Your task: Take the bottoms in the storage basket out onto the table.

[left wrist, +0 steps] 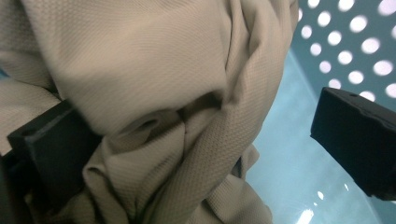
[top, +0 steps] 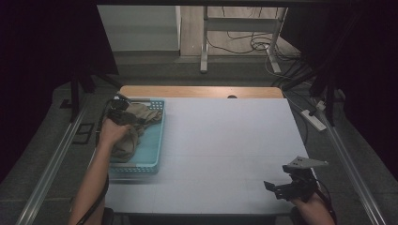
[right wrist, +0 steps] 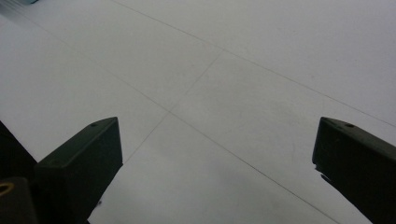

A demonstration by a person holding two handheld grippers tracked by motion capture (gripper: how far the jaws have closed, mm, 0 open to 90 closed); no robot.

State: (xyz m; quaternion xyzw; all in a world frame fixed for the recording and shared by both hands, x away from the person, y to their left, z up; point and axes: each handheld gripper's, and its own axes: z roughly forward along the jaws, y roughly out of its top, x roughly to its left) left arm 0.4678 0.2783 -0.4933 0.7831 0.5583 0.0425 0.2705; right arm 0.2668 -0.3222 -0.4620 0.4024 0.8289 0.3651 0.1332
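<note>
A crumpled beige cloth (top: 142, 117) lies in a light blue perforated basket (top: 158, 136) at the table's far left. My left gripper (top: 119, 108) is down inside the basket at its far end. In the left gripper view, the left gripper (left wrist: 189, 114) has its jaws wide apart, with folds of the cloth (left wrist: 154, 84) bulging between them and the left jaw pressed into the fabric. My right gripper (top: 274, 180) hovers low over the near right of the white table (top: 225, 140). It is open (right wrist: 217, 126) with nothing between its fingers.
The basket's blue floor and holed wall (left wrist: 345, 51) show to the right of the cloth. A wooden strip (top: 202, 91) runs along the table's far edge. Rails, cables and a power strip (top: 313, 119) lie beyond the table's sides.
</note>
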